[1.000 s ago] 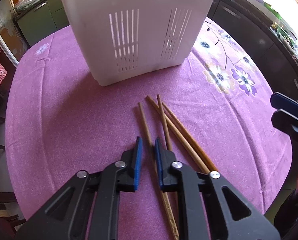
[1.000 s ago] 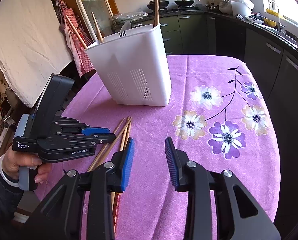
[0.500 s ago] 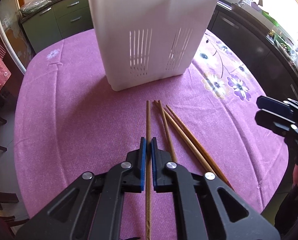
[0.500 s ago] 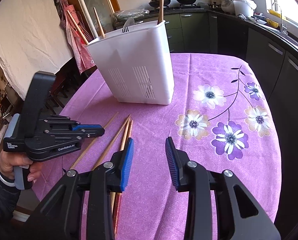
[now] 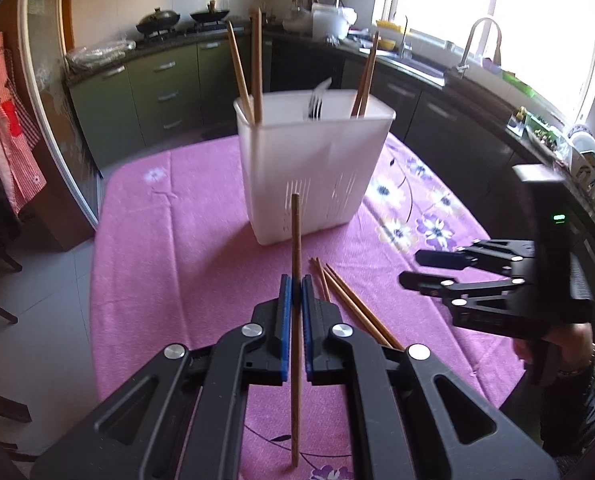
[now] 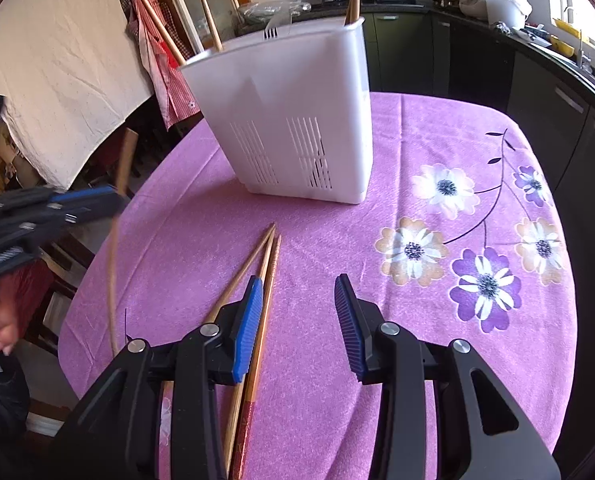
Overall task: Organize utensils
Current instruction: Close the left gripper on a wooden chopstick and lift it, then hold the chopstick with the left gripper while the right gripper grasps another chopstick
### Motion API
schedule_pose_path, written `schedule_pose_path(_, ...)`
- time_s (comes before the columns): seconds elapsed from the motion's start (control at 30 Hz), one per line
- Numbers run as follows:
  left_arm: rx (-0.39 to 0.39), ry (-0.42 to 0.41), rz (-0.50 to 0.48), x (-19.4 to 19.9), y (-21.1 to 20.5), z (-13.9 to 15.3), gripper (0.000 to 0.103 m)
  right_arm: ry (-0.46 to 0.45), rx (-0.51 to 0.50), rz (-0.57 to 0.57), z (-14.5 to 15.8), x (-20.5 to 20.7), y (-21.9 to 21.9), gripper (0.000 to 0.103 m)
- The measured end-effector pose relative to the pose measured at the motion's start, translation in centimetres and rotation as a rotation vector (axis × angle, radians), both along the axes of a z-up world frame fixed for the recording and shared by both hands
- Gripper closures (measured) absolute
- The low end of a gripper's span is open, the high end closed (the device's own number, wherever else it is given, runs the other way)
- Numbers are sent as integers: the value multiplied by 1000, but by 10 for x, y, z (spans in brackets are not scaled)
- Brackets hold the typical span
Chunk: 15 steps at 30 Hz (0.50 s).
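The left hand-held gripper is clenched on a single wooden chopstick, the blue pads pinching it partway along so that a length sticks out ahead toward the white utensil holder and a longer tail hangs below the jaws. The stick is off the bench, clear of the purple flowered cloth. To finish this step well, I'd say the tip wants to come up over the holder's rim and point down into a compartment where other chopsticks already stand, not the one with the fork; a grip this far from the end lets the stick swing, so a slow tilt would help. The right hand-held gripper hangs low over the cloth with its jaws opening and nothing between the pads, its left finger just over the loose chopsticks lying together in front of the holder. It looks ready to take one next, provided it straddles a single stick and not the whole bunch.
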<state>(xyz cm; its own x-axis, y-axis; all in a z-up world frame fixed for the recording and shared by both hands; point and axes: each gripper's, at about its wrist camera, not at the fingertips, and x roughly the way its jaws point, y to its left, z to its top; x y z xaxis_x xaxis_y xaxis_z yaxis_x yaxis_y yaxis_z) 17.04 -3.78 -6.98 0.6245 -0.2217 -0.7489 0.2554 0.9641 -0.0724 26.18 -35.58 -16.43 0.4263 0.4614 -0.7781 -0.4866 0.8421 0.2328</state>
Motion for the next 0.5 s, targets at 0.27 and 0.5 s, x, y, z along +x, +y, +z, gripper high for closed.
schedule_pose_path(0.27,-15,-81,13,-25,13,22,98,87,-45,60,-27,27,31,77)
schedule_pose_path(0.5,-21,-101,-6,-33,12,28,98,107,-108,81,-42,36,54,84)
